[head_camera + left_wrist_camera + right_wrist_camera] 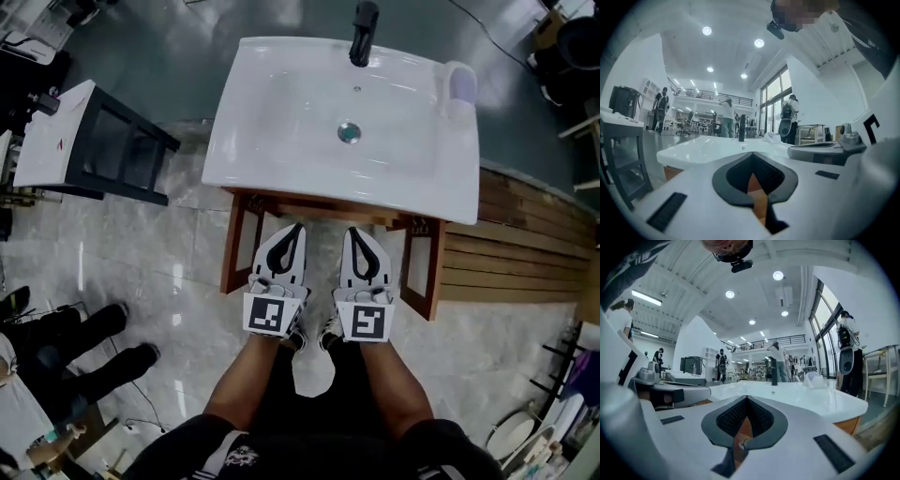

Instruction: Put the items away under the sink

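I hold both tools level in front of the sink (281, 150), side by side just short of its front edge. The left gripper (297, 227) has its fingers (693, 187) pressed together with nothing between them. Through the loop behind the tips I see only wood colour, probably the cabinet. The right gripper (352, 231) is the same: fingers (797, 446) closed tip to tip, empty.

Below the basin the left door (234, 246) and the right door (424, 270) stand swung open on either side of the grippers. I take that as the way in for stowing. The basin hides the space inside, so I cannot tell what is already in there.

The one loose thing I can pick out is a pale lilac-and-white item (457, 89) on the sink's back right corner. It sits right of the black faucet (363, 33) and well apart from both grippers. If it goes next, I judge the right gripper suits it, being on that side, and its fingers would first have to spread.
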`<action>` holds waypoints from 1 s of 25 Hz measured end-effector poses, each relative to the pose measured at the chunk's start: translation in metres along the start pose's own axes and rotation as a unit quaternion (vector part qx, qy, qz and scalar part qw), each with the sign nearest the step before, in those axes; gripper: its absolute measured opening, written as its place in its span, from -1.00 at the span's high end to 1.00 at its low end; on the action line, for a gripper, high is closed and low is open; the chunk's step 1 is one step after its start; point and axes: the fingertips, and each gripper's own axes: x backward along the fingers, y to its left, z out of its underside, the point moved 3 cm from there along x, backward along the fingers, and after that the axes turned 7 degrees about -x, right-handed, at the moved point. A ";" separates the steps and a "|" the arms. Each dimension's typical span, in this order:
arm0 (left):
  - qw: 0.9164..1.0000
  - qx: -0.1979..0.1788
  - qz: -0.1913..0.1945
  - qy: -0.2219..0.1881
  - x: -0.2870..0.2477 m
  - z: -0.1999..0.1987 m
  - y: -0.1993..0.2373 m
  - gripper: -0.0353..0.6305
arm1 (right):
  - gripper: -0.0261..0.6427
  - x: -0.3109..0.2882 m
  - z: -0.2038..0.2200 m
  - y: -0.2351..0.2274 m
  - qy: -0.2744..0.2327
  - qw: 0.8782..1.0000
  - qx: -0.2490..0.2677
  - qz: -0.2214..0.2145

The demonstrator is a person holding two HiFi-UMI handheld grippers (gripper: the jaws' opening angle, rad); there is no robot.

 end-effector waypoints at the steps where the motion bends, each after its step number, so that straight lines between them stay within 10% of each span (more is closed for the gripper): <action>1: 1.000 0.001 0.003 0.006 0.004 -0.016 -0.002 0.89 | 0.85 0.006 -0.017 0.000 -0.001 1.000 -0.002 0.001; 10: 0.999 -0.042 0.032 -0.003 0.011 -0.155 -0.025 0.89 | 0.85 0.051 -0.140 -0.014 -0.008 1.000 -0.010 0.017; 25: 0.996 -0.059 0.059 -0.018 -0.025 -0.227 -0.066 0.89 | 0.85 0.095 -0.217 -0.070 -0.075 0.996 -0.026 0.050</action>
